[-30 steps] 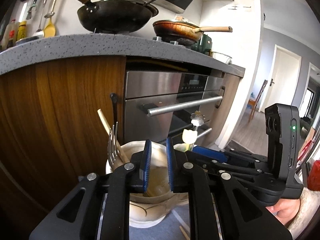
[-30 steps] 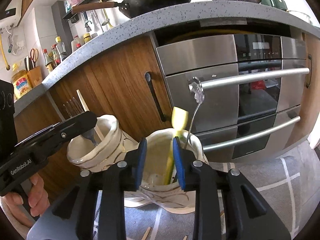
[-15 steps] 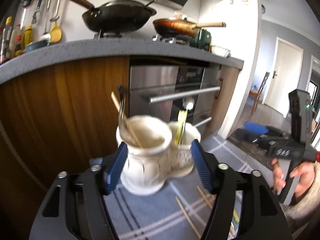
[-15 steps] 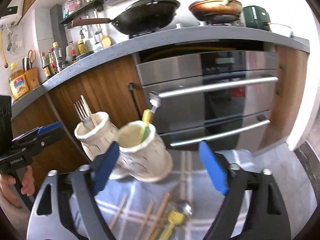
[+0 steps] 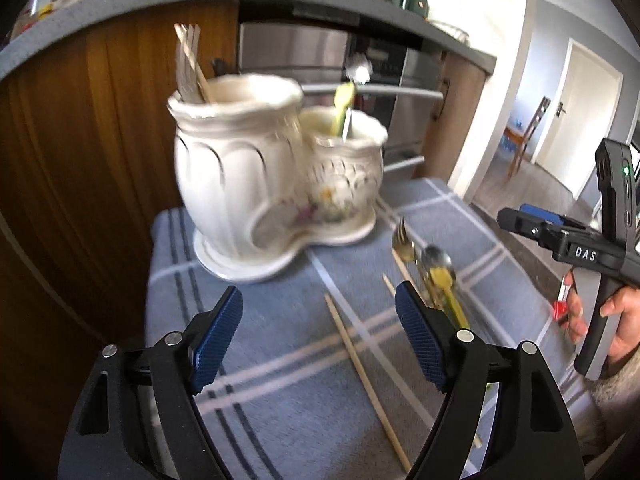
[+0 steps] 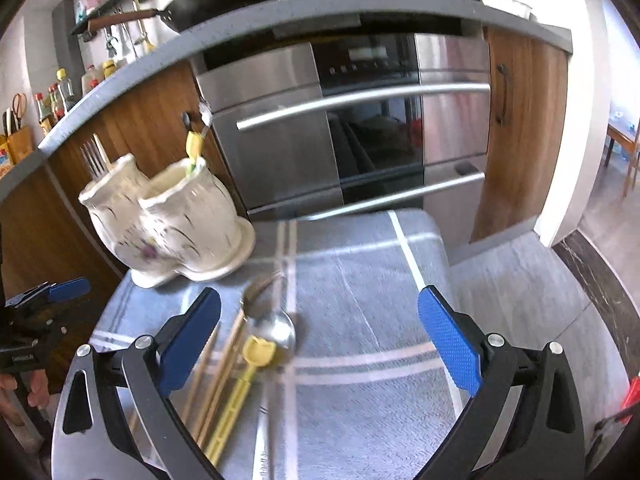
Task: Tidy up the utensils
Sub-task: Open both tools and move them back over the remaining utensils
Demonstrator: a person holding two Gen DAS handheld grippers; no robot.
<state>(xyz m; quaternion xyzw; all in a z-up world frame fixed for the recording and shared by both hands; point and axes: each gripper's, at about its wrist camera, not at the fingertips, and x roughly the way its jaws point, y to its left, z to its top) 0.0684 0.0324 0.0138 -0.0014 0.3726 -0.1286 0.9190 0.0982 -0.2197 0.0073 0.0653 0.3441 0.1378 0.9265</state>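
Observation:
A white ceramic two-cup utensil holder [image 5: 256, 196] [image 6: 172, 224] stands at the far left of a blue plaid cloth [image 5: 288, 392] [image 6: 360, 280]. Its taller cup holds forks [image 5: 188, 68] and a chopstick; the other holds a yellow-handled utensil [image 5: 346, 96]. Loose on the cloth lie chopsticks [image 5: 364, 368] [image 6: 224, 356], a fork [image 5: 402, 240], a metal spoon [image 6: 276, 328] and a yellow-handled spoon [image 6: 240, 392] [image 5: 442, 280]. My left gripper [image 5: 318, 340] is open and empty above the cloth. My right gripper [image 6: 316, 336] is open and empty above the loose spoons.
A steel oven [image 6: 340, 132] with bar handles and wooden cabinets [image 5: 100, 140] stand behind the cloth under a grey counter [image 6: 280, 12] carrying pans. The cloth's right edge drops to the floor [image 6: 520, 288]. A doorway [image 5: 576, 120] opens at the right.
Both grippers were shut above the holder's cups a second ago. They have opened wide, pulled back and tilted down toward the cloth. The utensils stay in the cups.

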